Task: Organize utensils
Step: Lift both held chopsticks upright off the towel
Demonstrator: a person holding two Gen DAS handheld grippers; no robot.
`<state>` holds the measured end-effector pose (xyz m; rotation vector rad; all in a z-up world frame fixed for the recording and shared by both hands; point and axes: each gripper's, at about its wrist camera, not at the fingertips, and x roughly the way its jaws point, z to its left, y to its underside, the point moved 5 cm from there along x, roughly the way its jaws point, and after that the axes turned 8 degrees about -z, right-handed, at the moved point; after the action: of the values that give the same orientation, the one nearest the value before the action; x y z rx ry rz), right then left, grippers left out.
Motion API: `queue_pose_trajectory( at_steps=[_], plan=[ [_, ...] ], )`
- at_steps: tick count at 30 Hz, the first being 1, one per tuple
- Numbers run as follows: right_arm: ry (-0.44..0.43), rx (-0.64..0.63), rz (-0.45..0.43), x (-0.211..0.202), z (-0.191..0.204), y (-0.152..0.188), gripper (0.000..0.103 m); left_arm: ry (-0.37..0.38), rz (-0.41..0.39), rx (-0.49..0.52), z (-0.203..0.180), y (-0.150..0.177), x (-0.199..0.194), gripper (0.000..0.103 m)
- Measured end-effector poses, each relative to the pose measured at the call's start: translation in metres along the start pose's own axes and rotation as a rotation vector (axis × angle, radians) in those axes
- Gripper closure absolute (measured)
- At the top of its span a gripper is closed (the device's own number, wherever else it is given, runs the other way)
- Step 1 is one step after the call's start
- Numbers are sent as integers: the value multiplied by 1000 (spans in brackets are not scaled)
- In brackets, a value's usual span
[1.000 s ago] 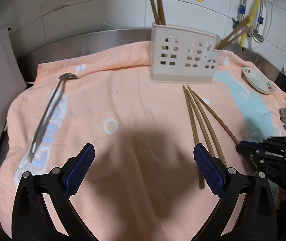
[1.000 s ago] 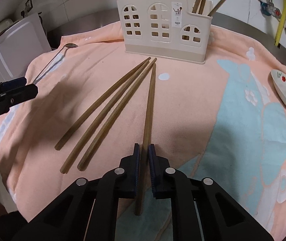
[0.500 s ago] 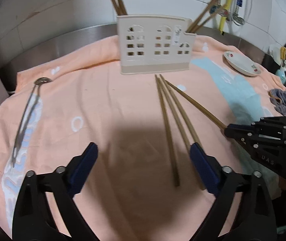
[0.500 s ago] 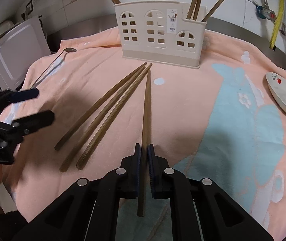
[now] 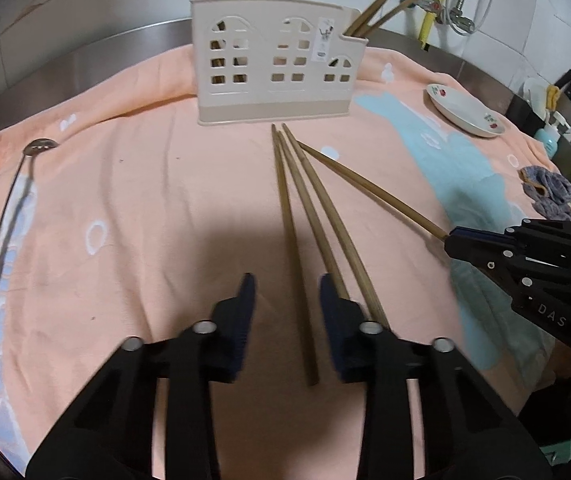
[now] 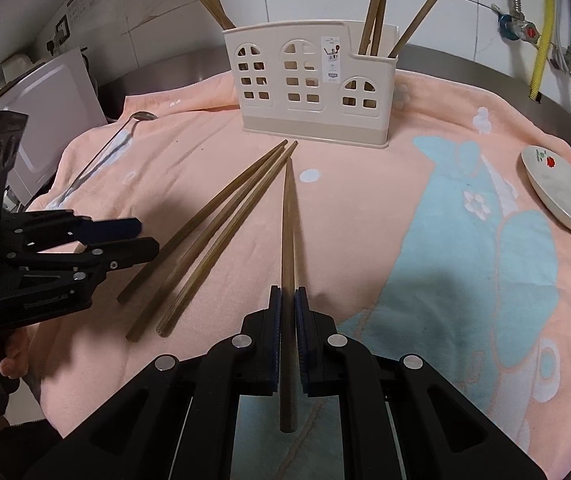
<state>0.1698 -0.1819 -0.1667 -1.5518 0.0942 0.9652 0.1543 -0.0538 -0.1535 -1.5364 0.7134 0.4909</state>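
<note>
Right gripper [image 6: 287, 304] clamps chopstick [image 6: 287, 224]; left gripper [image 5: 285, 292] part-open astride another.

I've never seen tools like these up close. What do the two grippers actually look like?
Both are matte black plastic, scissor-like linkages joined by round silver pins. The left gripper has two fingers tipped with dark blue textured pads; the right gripper has the same blue pads. Seen from the side, the right one bears white letters "DAS". No cables or sleeves show.

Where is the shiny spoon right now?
The spoon lies on the pink towel at the far left of the left wrist view, well left of the white utensil holder and the loose chopsticks.
</note>
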Motion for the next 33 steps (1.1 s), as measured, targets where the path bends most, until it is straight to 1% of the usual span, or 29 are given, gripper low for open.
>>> queue_pose_trajectory(
  at_steps=[1,4,6,12,16,20,26,30,33],
  plan=[
    [-1,1,-1,0,0,0,96,5,4,0,-1,0,2,83],
    [-4,5,-3,0,-2,0,96,16,14,5,-5,1,7,85],
    [-7,6,-5,-1,-2,0,96,18,23,5,-6,2,11,88],
    [-9,7,-10,-2,-2,-1,96,16,38,-8,-4,1,20,89],
    [-10,7,-9,-2,-2,-1,96,12,40,-6,-3,1,23,92],
    [-8,5,-13,-2,-2,-2,96,-15,39,13,-4,1,24,95],
    [-3,-5,-31,-9,0,-8,96,-34,42,29,-6,-2,23,96],
    [1,-14,-48,-14,1,-15,96,-34,20,26,-2,-8,13,97],
    [1,-18,-67,-20,3,-22,96,-29,-15,19,2,-17,1,97]
  ],
)
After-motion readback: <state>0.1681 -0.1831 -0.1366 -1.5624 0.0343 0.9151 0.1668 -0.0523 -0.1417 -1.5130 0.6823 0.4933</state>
